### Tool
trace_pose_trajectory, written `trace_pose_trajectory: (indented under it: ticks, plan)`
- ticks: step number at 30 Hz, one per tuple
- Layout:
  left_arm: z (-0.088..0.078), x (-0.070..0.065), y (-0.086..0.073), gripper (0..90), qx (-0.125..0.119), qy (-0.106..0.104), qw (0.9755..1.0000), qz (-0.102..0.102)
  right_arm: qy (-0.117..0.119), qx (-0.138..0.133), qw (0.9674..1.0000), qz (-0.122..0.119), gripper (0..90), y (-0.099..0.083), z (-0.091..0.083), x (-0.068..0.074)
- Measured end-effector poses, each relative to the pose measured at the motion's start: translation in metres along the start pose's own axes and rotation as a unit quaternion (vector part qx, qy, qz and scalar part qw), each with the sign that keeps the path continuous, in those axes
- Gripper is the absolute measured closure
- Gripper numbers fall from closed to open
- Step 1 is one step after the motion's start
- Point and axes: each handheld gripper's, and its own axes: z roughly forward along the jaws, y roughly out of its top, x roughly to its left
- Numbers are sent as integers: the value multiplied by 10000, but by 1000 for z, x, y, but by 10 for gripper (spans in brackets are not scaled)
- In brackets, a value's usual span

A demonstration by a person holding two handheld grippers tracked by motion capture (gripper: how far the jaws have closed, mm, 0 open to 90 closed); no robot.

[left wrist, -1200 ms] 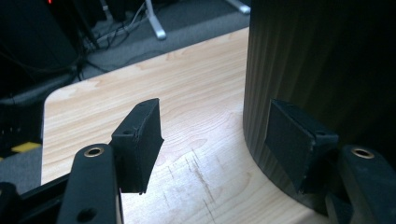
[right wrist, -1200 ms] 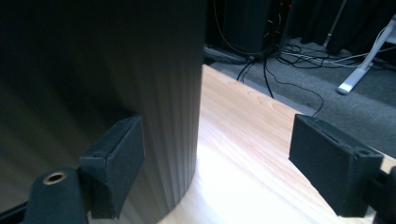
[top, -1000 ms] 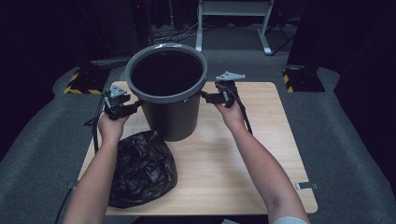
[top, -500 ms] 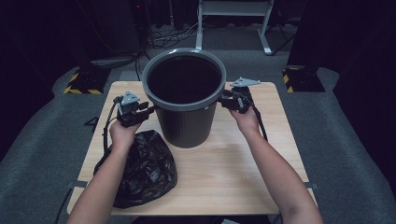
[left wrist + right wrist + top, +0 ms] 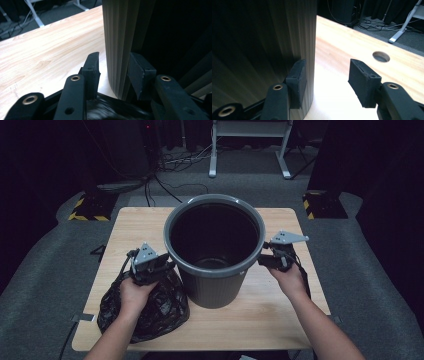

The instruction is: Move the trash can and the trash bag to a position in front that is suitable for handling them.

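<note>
Closer to the person than half a second ago, the one grey bin (image 5: 215,251) now stands at the middle of the wooden table (image 5: 295,320), and both hands have come back with it. No writing is readable anywhere. The left gripper (image 5: 113,71) has its jaws apart astride the bin's ribbed wall; the right gripper (image 5: 325,80) is also spread, one jaw against the wall. One black bag (image 5: 160,307) lies just left of the bin, under the left hand (image 5: 134,292).
</note>
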Motion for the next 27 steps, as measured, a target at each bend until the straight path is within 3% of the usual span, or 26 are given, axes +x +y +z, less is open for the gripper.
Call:
trace_pose_trajectory:
  ticks: [2, 6, 9, 14, 17, 19, 22, 27]
  plan:
    - [-8, -14, -3, 612, 55, -31, 10000, 61, -2, -5, 10000, -29, 489, -8, -13, 9]
    - [-23, -41, -15, 601, -89, -100, 9998, 137, 21, 26, 10000, 10, 487, -25, -39, 24]
    - [-30, -54, -22, 573, -120, -218, 9997, 52, 38, 17, 10000, 51, 477, -36, -57, 33]
    - [-40, -68, -30, 527, -172, -256, 9995, 117, 147, 157, 9997, 119, 418, -50, -73, 43]
    - [-42, -66, -32, 423, -59, -360, 9993, 95, 239, 192, 9995, 92, 336, -54, -80, 42]
    - [-45, -61, -33, 344, -69, -397, 9992, -40, 259, 219, 9994, 74, 322, -55, -83, 41]
    - [-50, -54, -37, 299, -126, -425, 9988, -182, 320, 309, 9990, -80, 301, -55, -90, 38]
    - [-58, -45, -46, 265, -122, -267, 9995, -88, 414, 358, 9983, -175, 258, -48, -102, 33]
